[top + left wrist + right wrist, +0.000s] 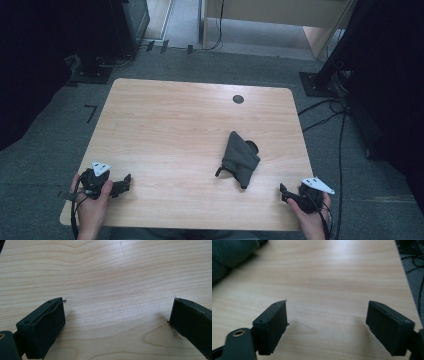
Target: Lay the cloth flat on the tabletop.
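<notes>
Grey cloth bundle [240, 159] is lying mid-bench [175, 125], nearer the right claw [286, 193], well apart from left claw [125, 183]; both claws are gaping wide, gripping nothing.

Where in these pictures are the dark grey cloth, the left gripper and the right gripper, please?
dark grey cloth [240, 157], high view, middle of the folded fabric.
left gripper [126, 183], high view, tips of its open jaws.
right gripper [327, 322], right gripper view, gap midway between its open jaws.
</notes>
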